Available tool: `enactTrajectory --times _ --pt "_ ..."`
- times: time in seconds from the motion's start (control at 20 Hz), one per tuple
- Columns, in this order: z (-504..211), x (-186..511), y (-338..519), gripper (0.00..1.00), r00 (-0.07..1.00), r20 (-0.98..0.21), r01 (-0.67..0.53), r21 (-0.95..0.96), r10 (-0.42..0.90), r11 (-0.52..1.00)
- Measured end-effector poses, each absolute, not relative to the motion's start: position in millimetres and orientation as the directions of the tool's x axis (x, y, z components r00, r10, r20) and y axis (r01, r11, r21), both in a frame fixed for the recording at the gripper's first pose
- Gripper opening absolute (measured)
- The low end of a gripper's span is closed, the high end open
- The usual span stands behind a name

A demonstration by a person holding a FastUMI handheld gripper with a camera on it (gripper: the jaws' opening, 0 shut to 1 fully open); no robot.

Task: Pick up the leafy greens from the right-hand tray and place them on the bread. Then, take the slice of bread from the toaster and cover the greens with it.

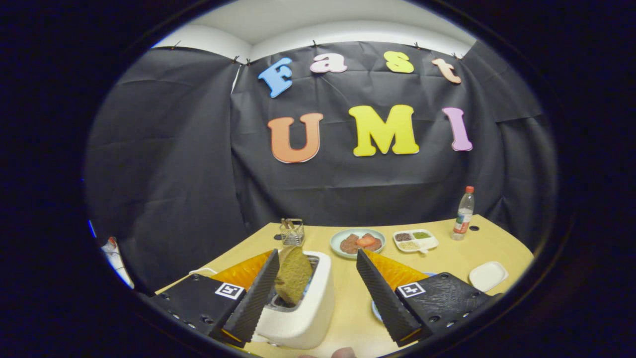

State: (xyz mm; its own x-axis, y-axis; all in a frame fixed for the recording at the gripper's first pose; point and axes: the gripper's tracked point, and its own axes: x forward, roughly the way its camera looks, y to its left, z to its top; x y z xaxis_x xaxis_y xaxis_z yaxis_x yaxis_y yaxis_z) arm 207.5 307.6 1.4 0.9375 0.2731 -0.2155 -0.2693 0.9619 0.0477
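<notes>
Brown bread slice [293,276] is sitting in the toaster [303,318] at 10 o'clock; fingers [318,293] are gaping wide, holding nothing. Off-centre closing is risking tipping the toaster.

I see a creased black cloth wall [348,179] wrapping the booth on all sides, clipped along its top edge. Above it sits a white ceiling and upper wall [323,25], evenly lit. A gap between two cloth panels shows white behind. Below, a light yellow wooden tabletop with a curved far edge [497,243] runs up to the cloth. Two small dark holes sit near its far right corner.
</notes>
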Motion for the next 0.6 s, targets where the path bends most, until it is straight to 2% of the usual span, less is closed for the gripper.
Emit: enactTrajectory --times 0.25,0.45,0.6 --pt "-22 219 335 0.95 0.936 -0.262 -0.245 -0.008 0.235 0.969" --pt "-42 236 341 0.92 0.918 -0.344 -0.209 0.008 0.199 0.978" --pt "-51 243 342 0.62 0.902 -0.386 -0.203 0.013 0.193 0.979"
